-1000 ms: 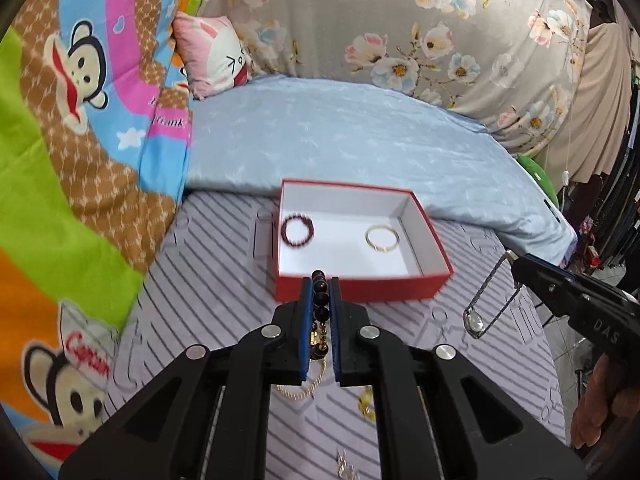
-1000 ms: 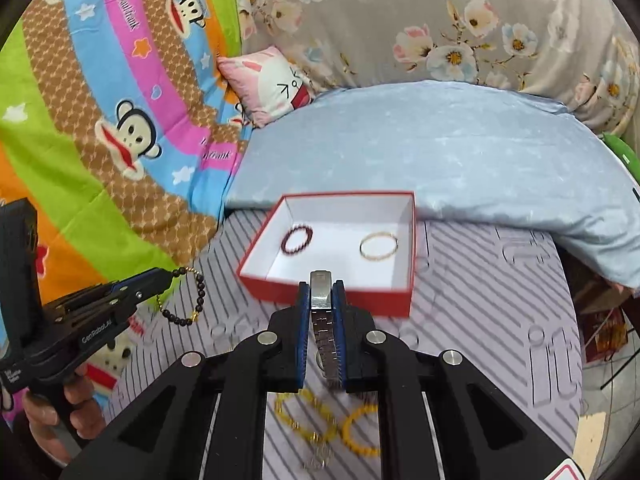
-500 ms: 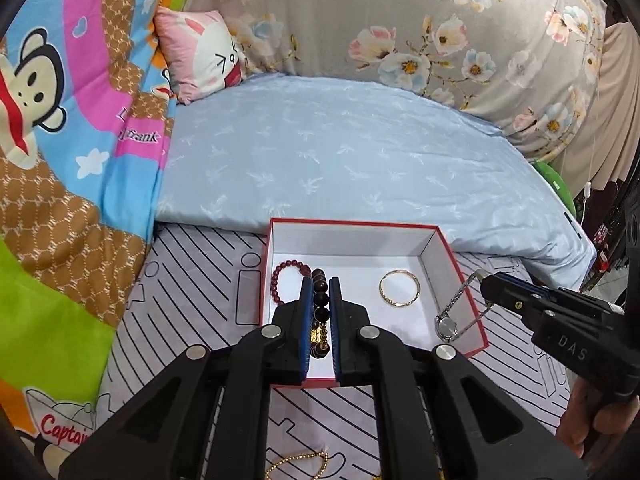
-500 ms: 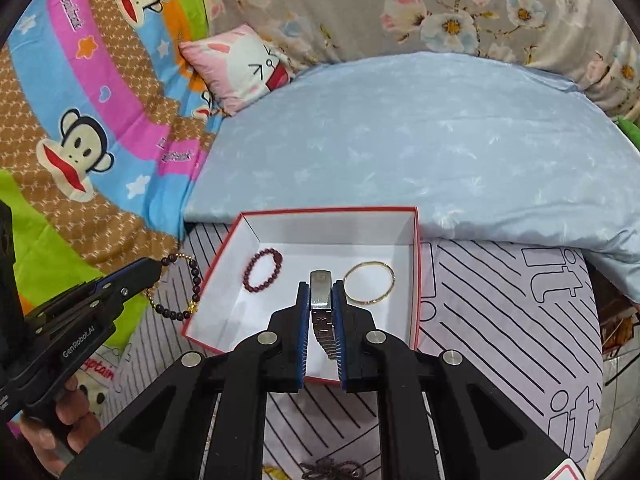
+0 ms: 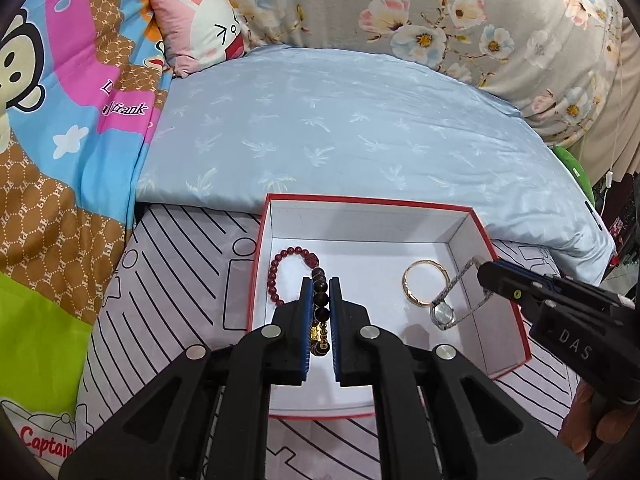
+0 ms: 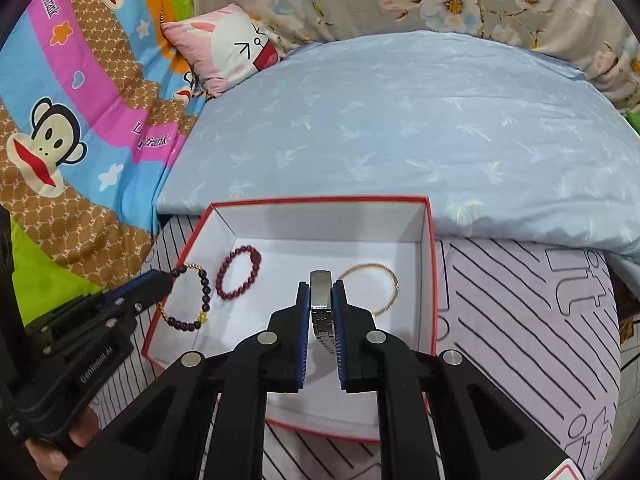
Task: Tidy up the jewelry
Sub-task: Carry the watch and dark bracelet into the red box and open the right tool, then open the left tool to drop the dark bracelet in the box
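A red box with a white inside point(image 5: 472, 236) point(image 6: 430, 264) lies on the striped mat. In it lie a red bead bracelet point(image 5: 280, 268) point(image 6: 238, 272) at the left and a gold bangle point(image 5: 426, 284) point(image 6: 376, 284) at the right. My left gripper point(image 5: 320, 300) point(image 6: 166, 284) is shut on a dark bead bracelet with gold beads point(image 5: 320, 308) point(image 6: 188, 300) and holds it over the box's left part. My right gripper point(image 6: 321, 292) point(image 5: 484, 272) is shut on a silver watch point(image 6: 321, 308) point(image 5: 444, 312), which hangs over the box's right part.
The striped mat point(image 6: 520, 320) lies on a bed. A light blue quilt point(image 5: 340, 132) borders the box's far side. A monkey-print blanket point(image 5: 60, 140) lies at the left and a pink pillow point(image 5: 200, 28) at the back.
Both grippers have moved forward from in front of the box to above its inside, each still holding its piece. The loose jewellery on the mat has left the views.
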